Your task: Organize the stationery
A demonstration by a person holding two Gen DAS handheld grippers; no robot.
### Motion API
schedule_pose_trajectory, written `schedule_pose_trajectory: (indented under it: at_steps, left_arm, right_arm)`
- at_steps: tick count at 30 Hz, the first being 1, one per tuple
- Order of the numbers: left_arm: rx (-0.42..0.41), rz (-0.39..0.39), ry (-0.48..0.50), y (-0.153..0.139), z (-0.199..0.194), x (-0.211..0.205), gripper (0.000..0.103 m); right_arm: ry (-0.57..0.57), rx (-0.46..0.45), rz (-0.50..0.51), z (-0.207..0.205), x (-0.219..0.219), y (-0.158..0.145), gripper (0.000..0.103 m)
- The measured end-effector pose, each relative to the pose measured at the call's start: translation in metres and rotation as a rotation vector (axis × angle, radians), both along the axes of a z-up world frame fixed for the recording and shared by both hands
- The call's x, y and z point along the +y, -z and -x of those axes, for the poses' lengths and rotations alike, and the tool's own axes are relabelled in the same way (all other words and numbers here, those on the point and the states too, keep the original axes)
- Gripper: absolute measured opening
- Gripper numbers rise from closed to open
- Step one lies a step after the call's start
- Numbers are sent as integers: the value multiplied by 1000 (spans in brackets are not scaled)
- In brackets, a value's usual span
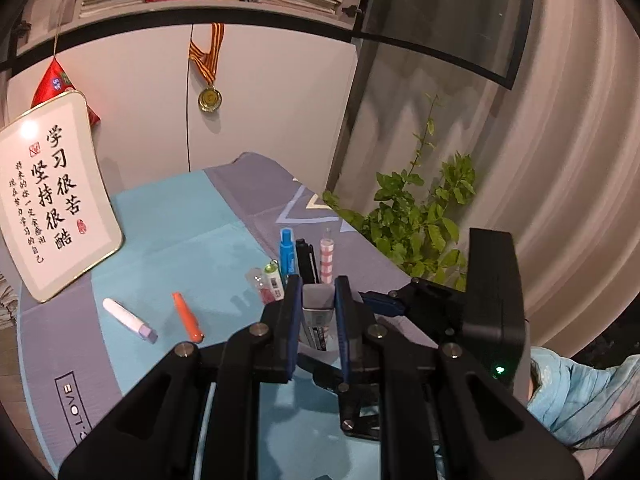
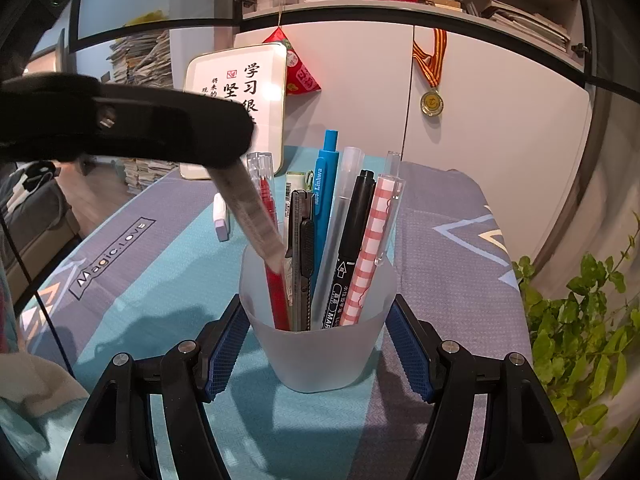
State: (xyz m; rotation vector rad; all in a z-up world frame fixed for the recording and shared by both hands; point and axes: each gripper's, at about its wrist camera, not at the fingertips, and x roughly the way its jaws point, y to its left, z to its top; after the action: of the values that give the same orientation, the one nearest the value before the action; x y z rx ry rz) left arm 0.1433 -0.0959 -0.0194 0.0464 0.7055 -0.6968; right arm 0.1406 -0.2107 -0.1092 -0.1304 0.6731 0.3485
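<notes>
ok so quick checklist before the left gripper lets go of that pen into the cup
1. Grip on the pen: ok. The left gripper is shut on the grey pen.
2. Pen tip inside the cup: ok. Its lower end is below the rim of the frosted cup, beside the red pen.
3. Cup steadied: cannot tell. The right gripper brackets the cup, but pad contact is not clear.
4. Room in the cup: ok. A gap shows on the left side.
5. Pen angle: not ok. It leans steeply to the left.
6. Items left on the mat: not ok. The orange marker and the white correction tape lie outside.
</notes>
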Motion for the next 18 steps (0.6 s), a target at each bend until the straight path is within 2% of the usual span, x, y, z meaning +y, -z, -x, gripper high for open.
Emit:
schedule_pose_trajectory:
  at_steps: [14,18]
  left_arm:
    - [53,-48,19,19,-4,-6,15]
    - [46,-41,16,17,-2,-5,14]
  right_arm:
    - [1,3,-4,-1,2,-2,71]
    - [0,4,-5,-1,2,-2,71]
